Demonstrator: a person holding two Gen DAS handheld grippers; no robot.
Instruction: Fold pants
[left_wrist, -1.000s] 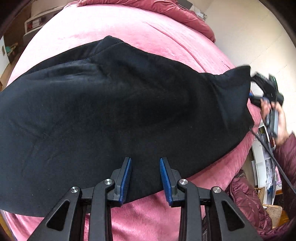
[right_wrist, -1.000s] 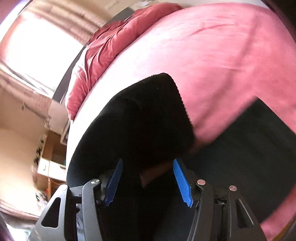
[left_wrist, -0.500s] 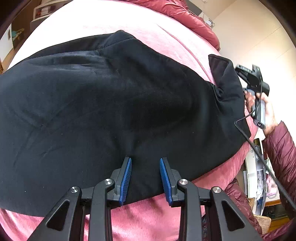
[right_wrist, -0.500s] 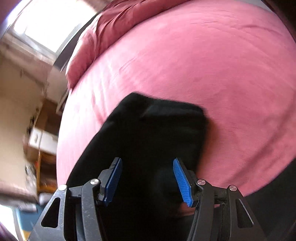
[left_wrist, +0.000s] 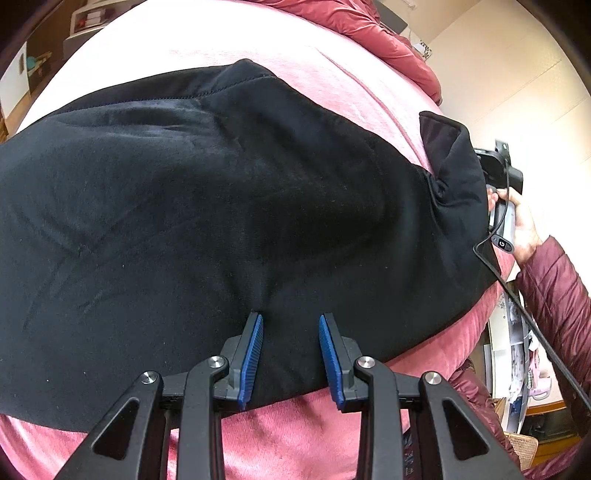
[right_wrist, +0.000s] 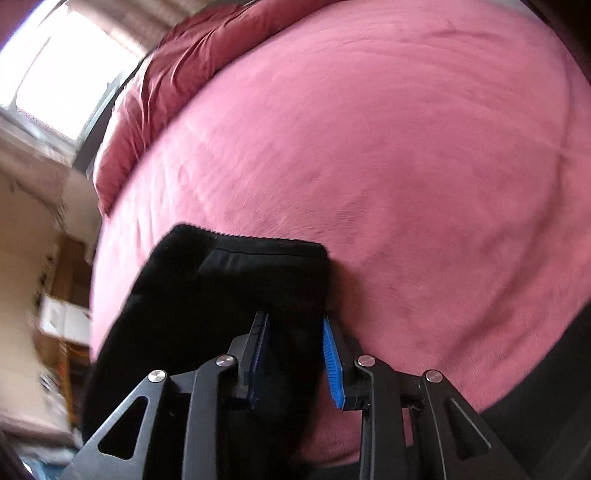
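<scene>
A: Pants (left_wrist: 207, 221) first: black, spread wide over the pink bed (left_wrist: 295, 435), and they fill most of the left wrist view from 9 o'clock across to 3 o'clock.

B: What about the left tool (left_wrist: 290, 350), nearest that camera?

A: It sits at 6 o'clock over the near edge of the cloth. Its blue pads stand partly apart with black fabric between them, but I cannot tell whether they pinch it or only hang above it.

B: And the right tool (right_wrist: 294, 354)?

A: Its jaws are closing. In its own view, dark cloth lies between the pads, and the right-hand pad still looks clear of it, so I would not call that a grip yet. Just past the fingertips, toward 12 o'clock, a hemmed end of the pants (right_wrist: 243, 258) lies on the bed.

B: Farther out?

A: In the left view, at 3 o'clock, a turned-up flap of cloth stands just beside a hand (left_wrist: 524, 225) with a cable (left_wrist: 532, 317) trailing from it. Beyond that, a red quilt (left_wrist: 388, 33) is bunched at 1 o'clock.

B: What might go wrong?

A: I think the right jaws could shut on one layer only, or on the bed cover beneath, since the cloth is thick and doubled there. Then a lift would drag the fold crooked. If the left tool is not really holding, the near edge could slide too.
</scene>
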